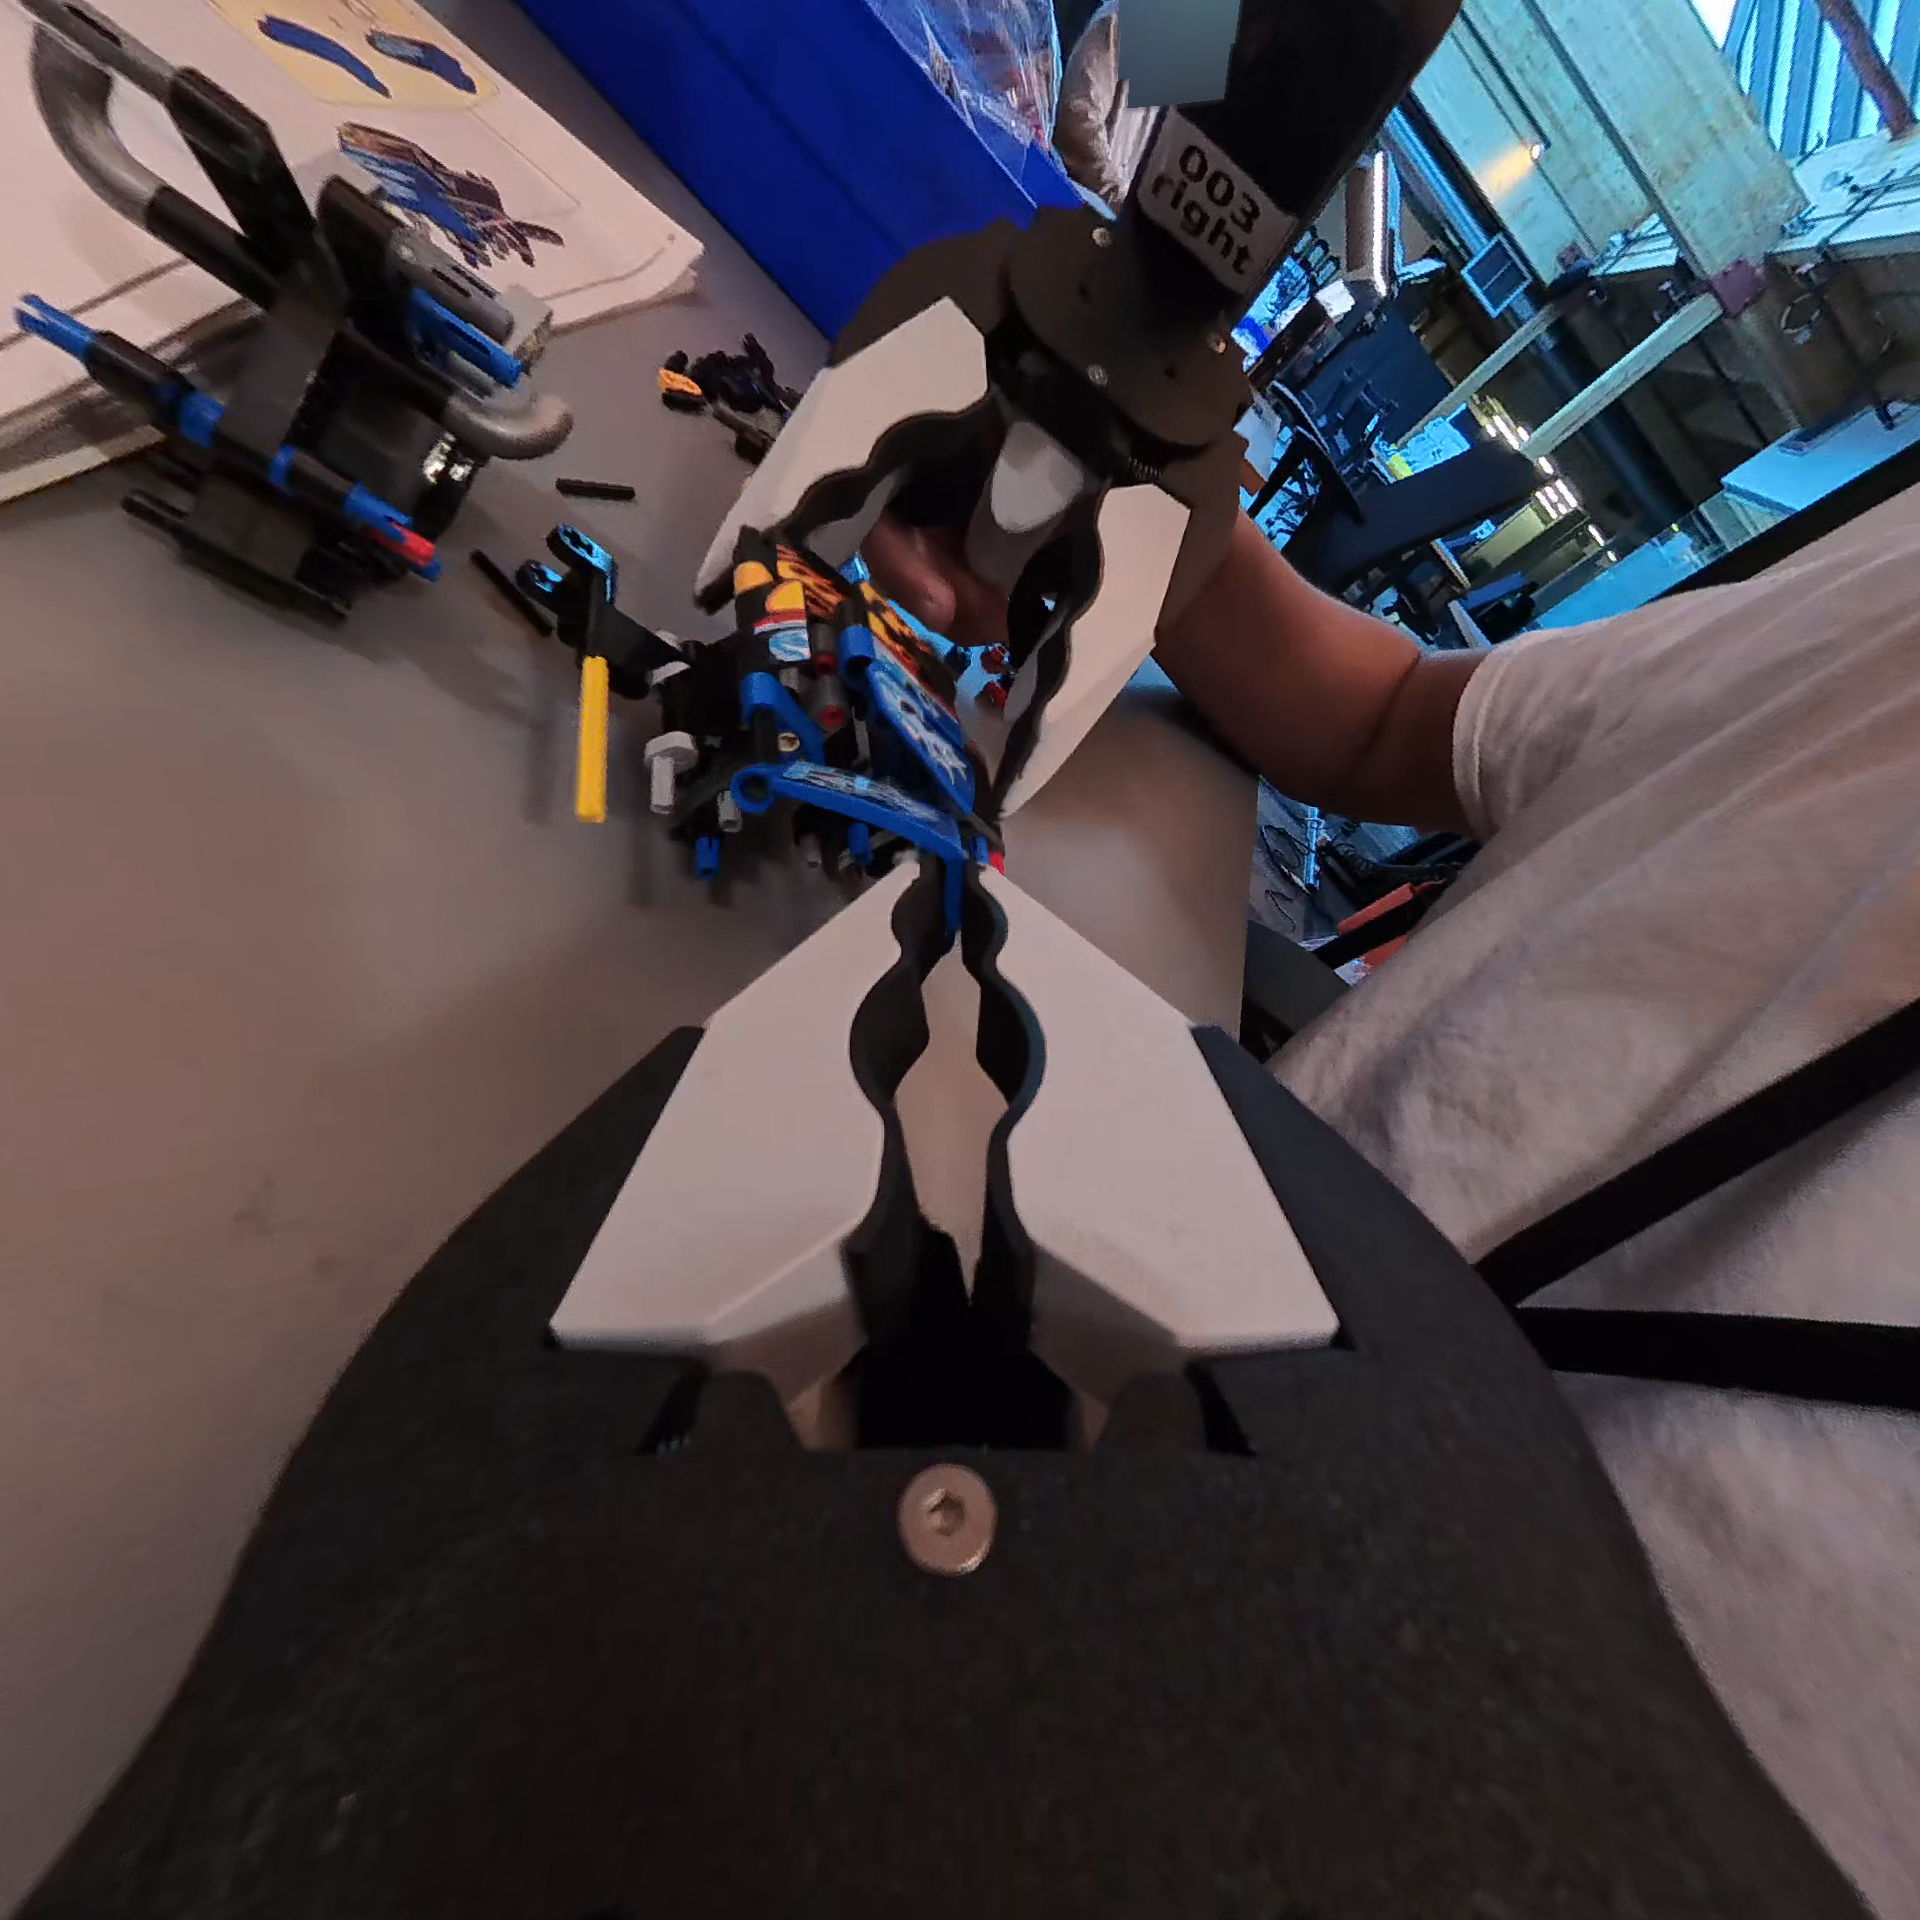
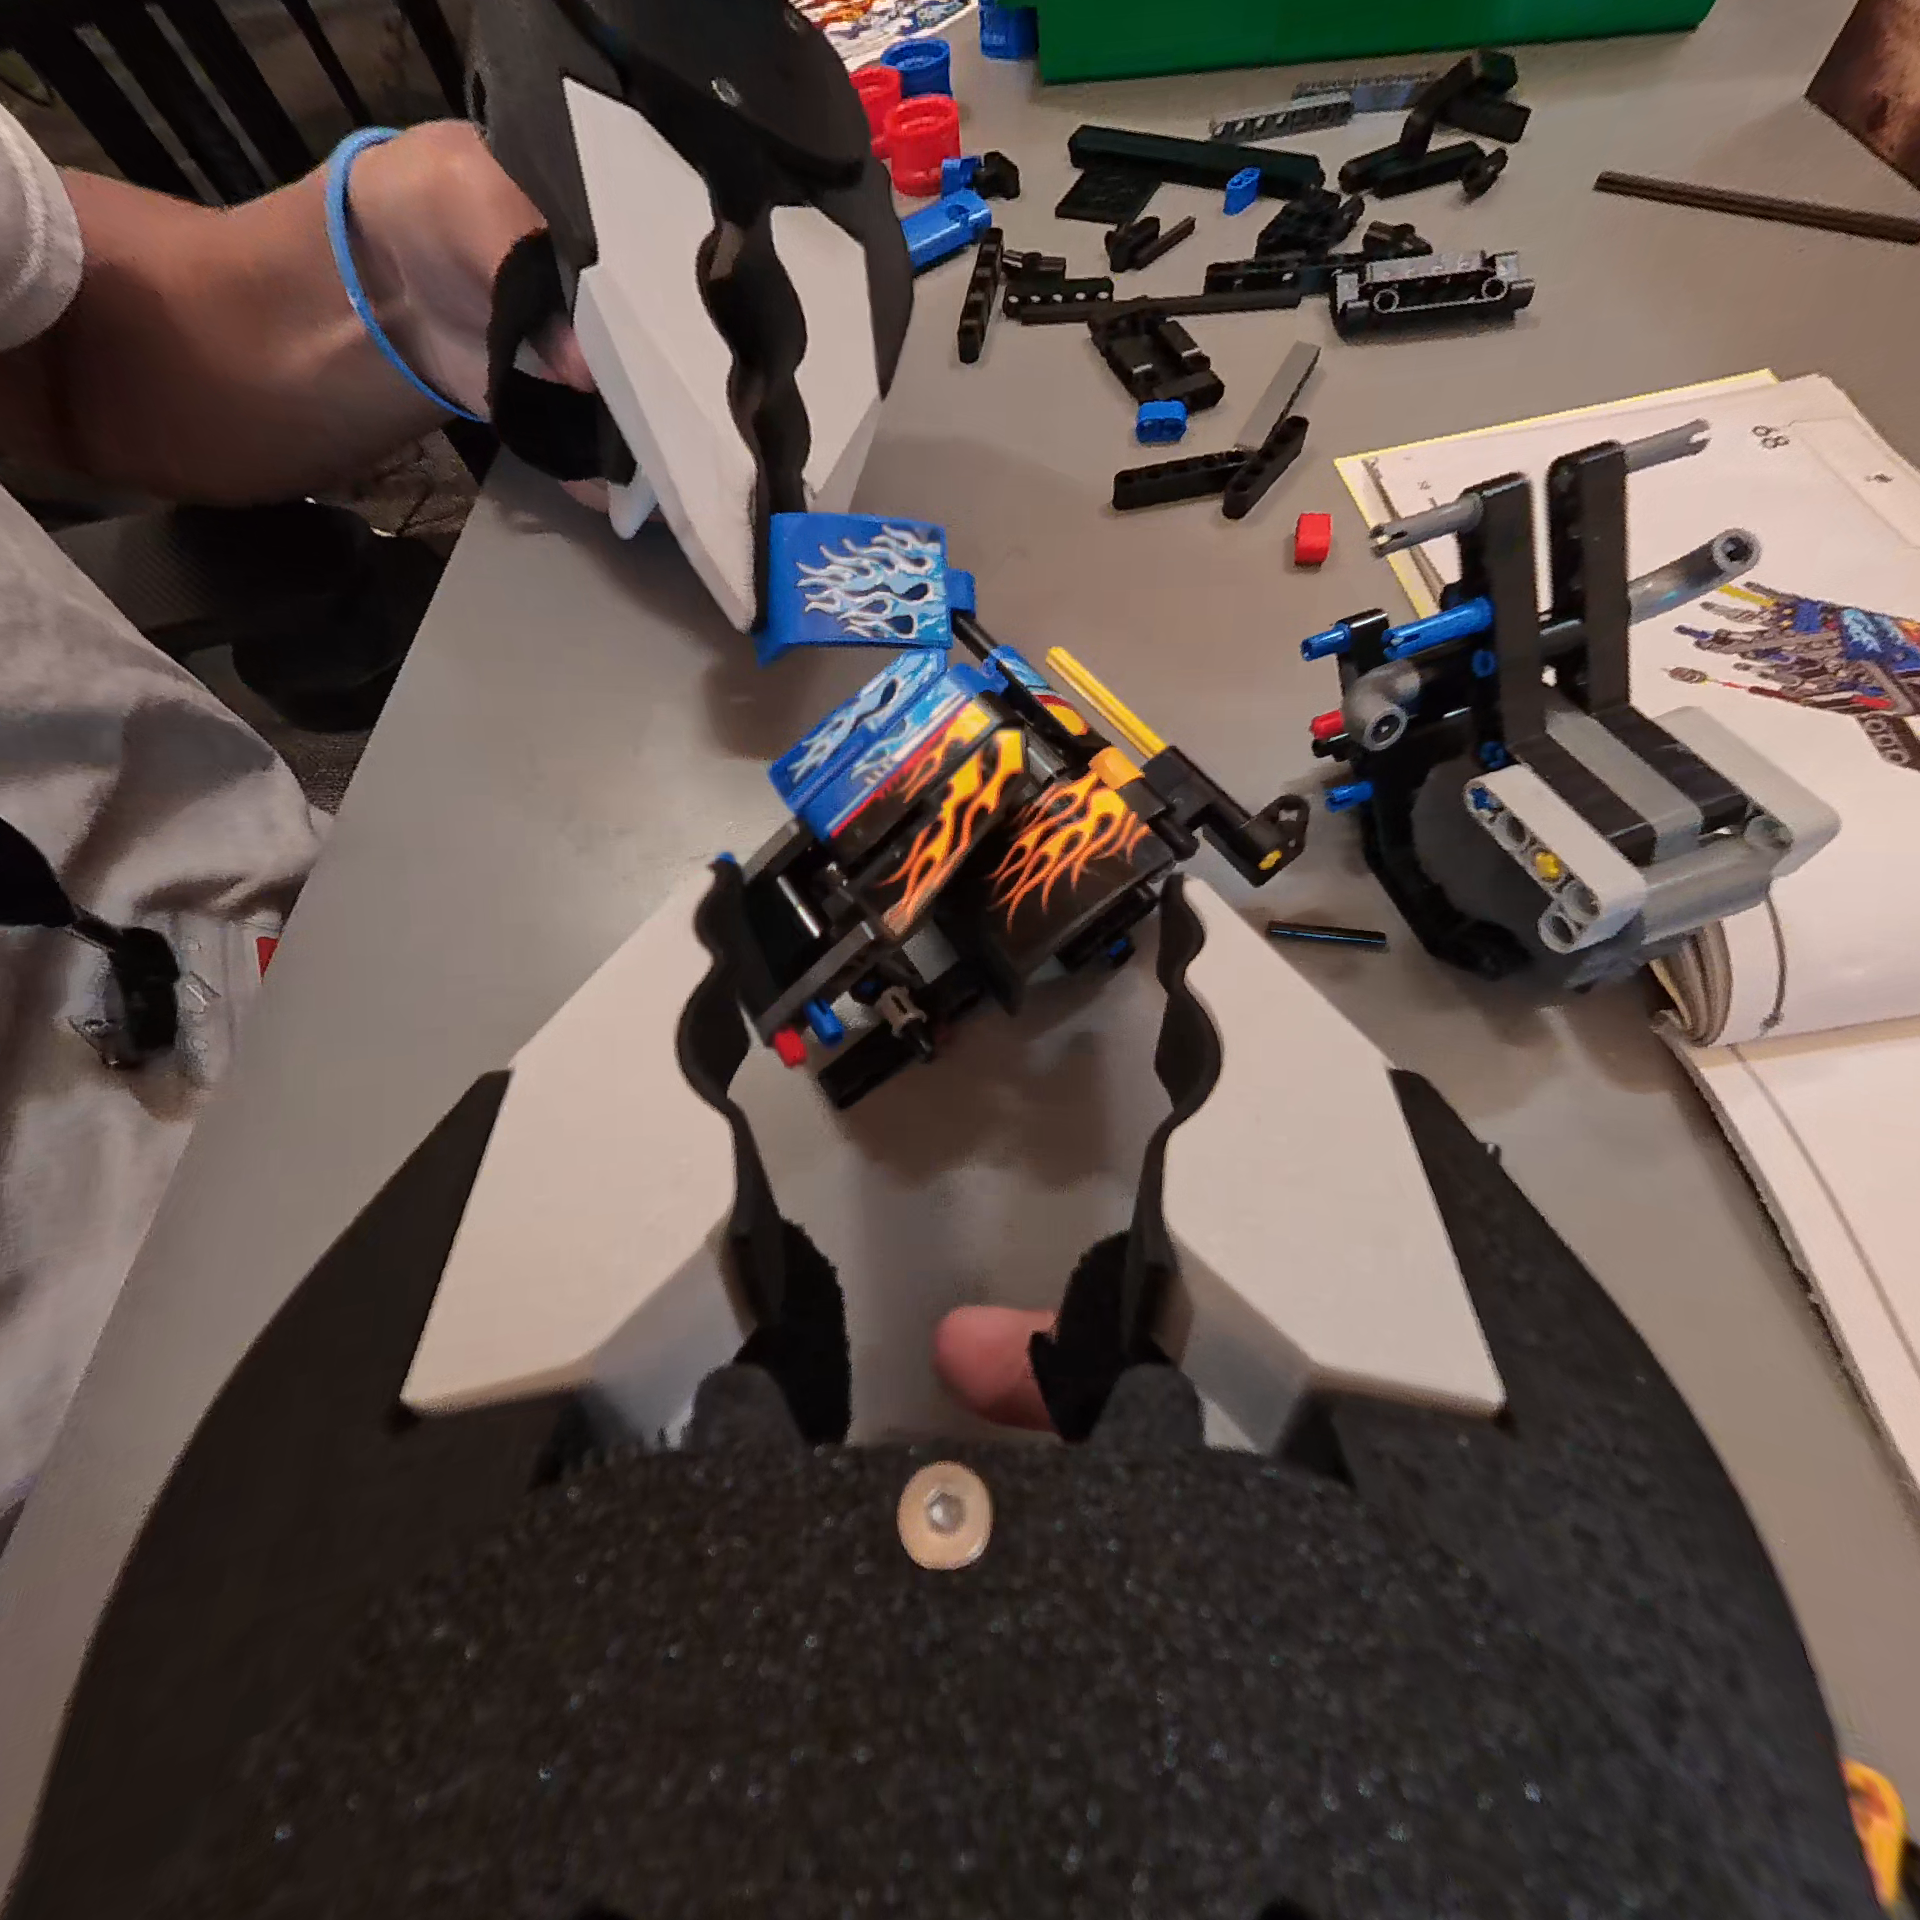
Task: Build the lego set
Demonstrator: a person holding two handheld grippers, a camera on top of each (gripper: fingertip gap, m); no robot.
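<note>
Lego body (image 2: 966, 831) between spread right hand-held gripper (image 2: 951, 935); left hand-held gripper (image 1: 951, 894) pinching blue panel (image 2: 857, 592).

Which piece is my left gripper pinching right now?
Start at the grey table and find the flame-decorated lego body near its edge. The left gripper is shut on the blue flame panel at that body's far end: curved, blue with white flames, unlike the black panels with orange flames beside it.

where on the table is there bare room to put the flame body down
Bare grey table lies left of the flame body, toward the near edge. Crowded: the loose black beams at the back, and the grey-black assembly and manual on the right.
</note>
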